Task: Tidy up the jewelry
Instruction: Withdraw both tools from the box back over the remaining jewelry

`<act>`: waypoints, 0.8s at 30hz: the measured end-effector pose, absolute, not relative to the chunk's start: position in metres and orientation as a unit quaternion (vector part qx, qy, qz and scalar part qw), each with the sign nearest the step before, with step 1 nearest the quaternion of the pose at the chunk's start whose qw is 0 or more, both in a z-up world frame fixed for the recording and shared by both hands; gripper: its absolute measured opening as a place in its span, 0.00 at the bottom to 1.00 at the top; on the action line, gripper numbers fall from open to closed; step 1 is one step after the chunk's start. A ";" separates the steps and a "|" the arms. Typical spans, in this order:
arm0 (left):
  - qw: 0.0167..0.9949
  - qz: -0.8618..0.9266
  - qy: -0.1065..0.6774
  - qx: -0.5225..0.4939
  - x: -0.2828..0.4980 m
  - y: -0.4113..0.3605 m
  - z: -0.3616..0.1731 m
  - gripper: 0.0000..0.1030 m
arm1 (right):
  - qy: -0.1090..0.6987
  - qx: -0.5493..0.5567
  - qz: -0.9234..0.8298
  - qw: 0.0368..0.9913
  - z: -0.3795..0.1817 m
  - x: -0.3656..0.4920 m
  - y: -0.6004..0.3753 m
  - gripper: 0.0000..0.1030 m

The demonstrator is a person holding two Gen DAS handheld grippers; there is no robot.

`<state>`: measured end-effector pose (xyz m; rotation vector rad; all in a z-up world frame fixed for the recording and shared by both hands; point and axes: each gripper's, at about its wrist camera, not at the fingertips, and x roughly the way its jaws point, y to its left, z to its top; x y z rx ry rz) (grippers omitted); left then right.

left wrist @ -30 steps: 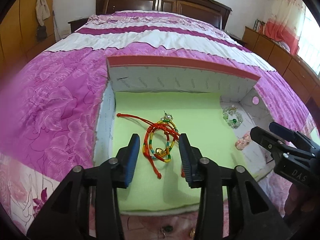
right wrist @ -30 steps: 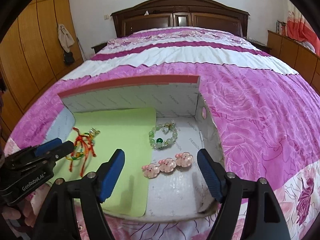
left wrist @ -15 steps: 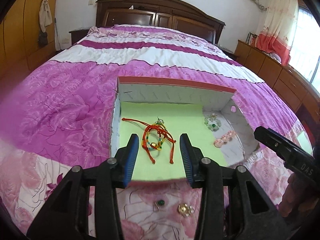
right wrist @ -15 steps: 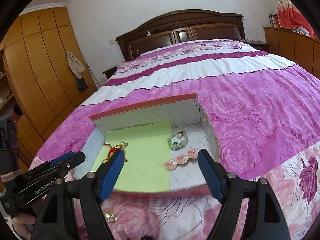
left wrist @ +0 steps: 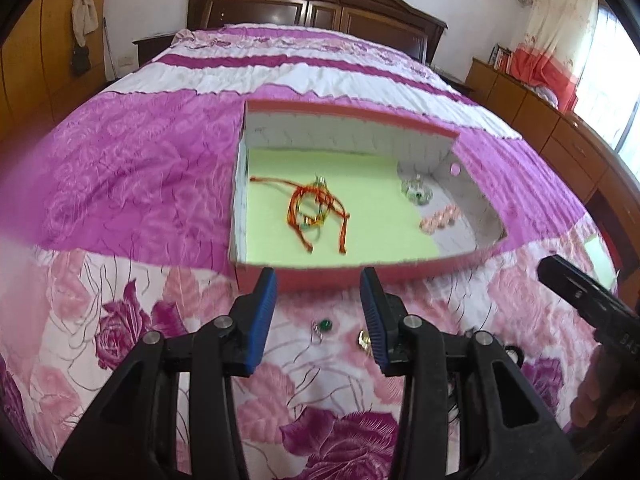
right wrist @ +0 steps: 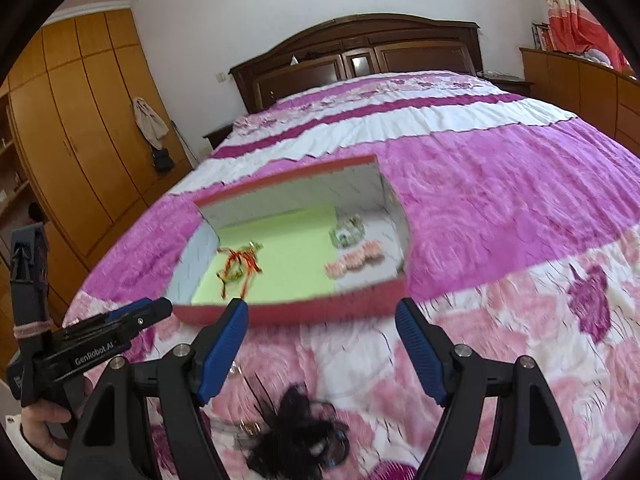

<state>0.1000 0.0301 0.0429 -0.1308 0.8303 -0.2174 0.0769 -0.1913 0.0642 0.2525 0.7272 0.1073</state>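
A red-rimmed open box [left wrist: 340,276] [right wrist: 288,312] sits on the bed, with a green liner. Inside lie a red and orange cord bracelet [left wrist: 316,212] [right wrist: 238,266], a green bead bracelet [left wrist: 416,192] [right wrist: 346,234] and pink charms [left wrist: 438,220] [right wrist: 354,262]. On the quilt in front of the box lie a green-stone piece [left wrist: 323,326], a gold piece [left wrist: 363,338] and a black feathery ornament [right wrist: 296,436]. My left gripper [left wrist: 318,312] is open and empty above the loose pieces. My right gripper [right wrist: 322,344] is open wide and empty, above the black ornament.
The pink floral quilt [left wrist: 120,184] covers the whole bed, with a dark wooden headboard [right wrist: 360,52] at the far end. A wooden wardrobe [right wrist: 72,136] stands to the left and low cabinets [left wrist: 532,108] to the right.
Both grippers have pulled back out of the box toward the near side of the bed. The loose pieces on the quilt in front of the box have come into view.
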 end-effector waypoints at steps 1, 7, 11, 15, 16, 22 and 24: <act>0.905 -0.106 0.407 -0.062 0.100 0.030 0.039 0.34 | 0.358 0.124 0.053 0.924 0.063 0.074 -0.192 0.76; 0.896 -0.109 0.428 -0.047 0.099 0.025 0.020 0.33 | 0.375 0.125 0.051 0.917 0.052 0.057 -0.191 0.76; 0.893 -0.111 0.435 -0.031 0.099 0.020 0.011 0.33 | 0.388 0.129 0.046 0.912 0.042 0.053 -0.195 0.76; 0.891 -0.110 0.440 -0.013 0.101 0.016 0.002 0.32 | 0.397 0.134 0.040 0.907 0.033 0.050 -0.198 0.76; 0.890 -0.109 0.442 -0.009 0.101 0.015 -0.001 0.30 | 0.399 0.137 0.039 0.906 0.031 0.049 -0.200 0.76; 0.888 -0.106 0.447 -0.001 0.106 0.014 -0.012 0.21 | 0.408 0.144 0.034 0.901 0.024 0.047 -0.205 0.76; 0.889 -0.106 0.445 0.003 0.106 0.013 -0.013 0.19 | 0.410 0.146 0.033 0.900 0.022 0.047 -0.207 0.76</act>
